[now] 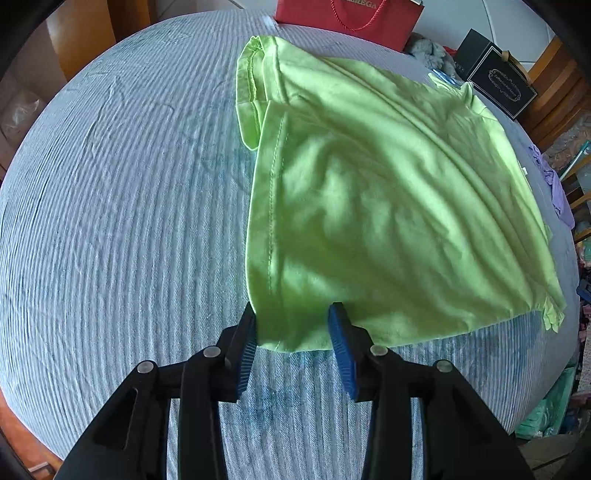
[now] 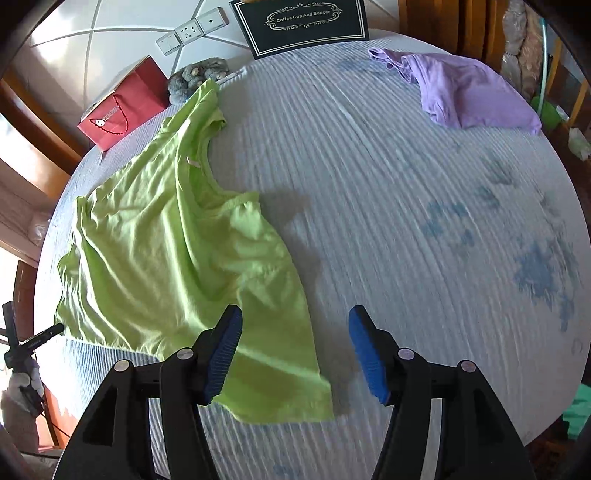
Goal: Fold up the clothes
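Observation:
A lime green T-shirt (image 1: 388,192) lies spread on the round table with the blue-striped cloth (image 1: 110,221). My left gripper (image 1: 293,321) is open, its blue pads on either side of the shirt's near hemmed corner. In the right wrist view the same shirt (image 2: 177,258) lies at the left. My right gripper (image 2: 295,325) is open above the shirt's sleeve edge; its left finger is over the fabric, its right finger over the bare cloth. The left gripper shows small at the far left of that view (image 2: 33,339).
A folded lilac garment (image 2: 476,96) lies at the table's far right. A red gift bag (image 2: 122,107), a grey plush toy (image 2: 195,77) and a black box (image 2: 299,26) stand along the far edge. Wooden chairs surround the table (image 2: 406,221).

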{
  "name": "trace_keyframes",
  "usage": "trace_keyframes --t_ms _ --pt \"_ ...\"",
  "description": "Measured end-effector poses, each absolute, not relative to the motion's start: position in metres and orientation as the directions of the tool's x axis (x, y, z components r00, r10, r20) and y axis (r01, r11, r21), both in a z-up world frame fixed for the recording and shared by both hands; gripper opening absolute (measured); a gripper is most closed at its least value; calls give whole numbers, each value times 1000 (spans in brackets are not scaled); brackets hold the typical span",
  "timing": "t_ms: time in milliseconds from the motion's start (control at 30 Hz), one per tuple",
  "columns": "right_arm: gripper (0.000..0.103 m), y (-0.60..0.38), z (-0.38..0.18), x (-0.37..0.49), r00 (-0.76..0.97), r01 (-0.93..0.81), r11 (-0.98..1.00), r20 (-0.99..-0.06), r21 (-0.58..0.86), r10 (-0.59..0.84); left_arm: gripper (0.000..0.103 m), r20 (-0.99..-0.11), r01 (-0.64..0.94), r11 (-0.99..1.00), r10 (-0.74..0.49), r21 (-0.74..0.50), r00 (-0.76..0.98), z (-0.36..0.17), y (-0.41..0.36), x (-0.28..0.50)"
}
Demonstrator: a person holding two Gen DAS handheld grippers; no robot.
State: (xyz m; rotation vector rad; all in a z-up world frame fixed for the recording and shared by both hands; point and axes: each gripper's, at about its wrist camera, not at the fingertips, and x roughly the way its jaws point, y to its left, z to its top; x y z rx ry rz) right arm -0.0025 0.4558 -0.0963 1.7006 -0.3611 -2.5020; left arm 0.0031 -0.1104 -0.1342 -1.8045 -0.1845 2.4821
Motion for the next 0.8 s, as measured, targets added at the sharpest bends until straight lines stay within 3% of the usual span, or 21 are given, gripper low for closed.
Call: trace_keyframes --t_ms 133,167,200,300,367,400,433,467,500,667,800 --pt "76 450 -105 28 -372 -78 -956 -898 281 -234 48 -934 -18 -985 169 -172 -316 -135 -97 1" --pt "79 448 -107 36 -371 -84 -953 -897 290 -240 38 -934 -23 -985 169 -171 -316 -135 -94 0" --pt "81 447 -109 43 -371 -90 -950 -896 298 -246 19 -936 -25 -987 159 -159 -315 -135 -91 -1" --pt "82 433 -124 48 -350 -87 -958 -909 273 -227 7 -933 -26 -986 166 -166 -320 -133 -85 -2" --pt "80 419 -135 44 -324 -74 -978 -932 193 -159 6 -925 -22 -985 169 -171 -341 -125 -85 2" --pt "68 412 -137 42 -320 -67 -989 -941 135 -107 6 -919 -27 -985 169 -171 -356 -117 -87 6" --pt "50 405 -134 42 -320 -57 -994 -945 96 -73 6 -913 -34 -985 168 -167 -372 -108 -90 10" --pt "8 401 -130 42 -317 -54 -993 -945 101 -79 6 -907 -42 -986 166 -163 -387 -99 -93 14" --pt "3 400 -125 44 -319 -62 -990 -943 123 -97 6 -900 -48 -986 167 -162 -403 -88 -97 20" --pt "3 397 -92 68 -347 -76 -983 -929 164 -129 6 -890 -51 -984 176 -171 -421 -60 -118 53" --pt "3 393 -99 79 -283 -70 -983 -949 168 -142 6 -938 -51 -989 145 -136 -315 -96 -125 63"
